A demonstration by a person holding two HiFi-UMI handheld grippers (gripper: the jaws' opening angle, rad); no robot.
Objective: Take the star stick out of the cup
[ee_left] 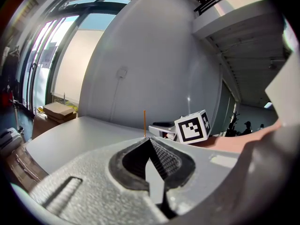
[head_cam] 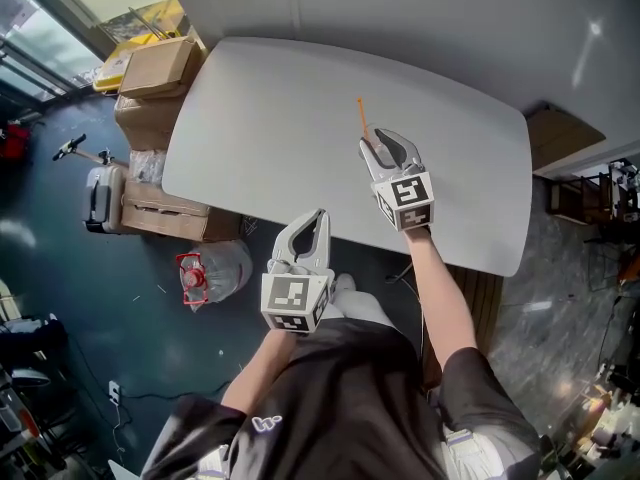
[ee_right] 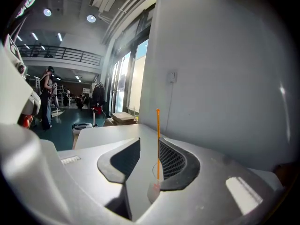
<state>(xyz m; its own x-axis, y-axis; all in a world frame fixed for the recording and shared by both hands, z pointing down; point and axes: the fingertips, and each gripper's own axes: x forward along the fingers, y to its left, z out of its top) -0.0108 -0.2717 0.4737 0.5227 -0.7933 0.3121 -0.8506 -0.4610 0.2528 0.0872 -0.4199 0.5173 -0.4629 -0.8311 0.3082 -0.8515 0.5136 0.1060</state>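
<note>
Two grippers logged | right gripper [head_cam: 385, 146] is held wide around star stick [ee_right: 158, 139] in cup [ee_right: 154, 177], grasp judged pending | left gripper [head_cam: 318, 218] is kept closed, empty, near.

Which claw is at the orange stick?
The right claw: the stick stands between its open jaws. The left claw is shut and empty, short of it.

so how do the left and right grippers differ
The right gripper has its jaws apart; the left gripper has them together. The right gripper has the orange stick between its jaws; the left gripper, nothing. The right gripper is over the table; the left gripper is at its near edge. Both point roughly the same way.
</note>
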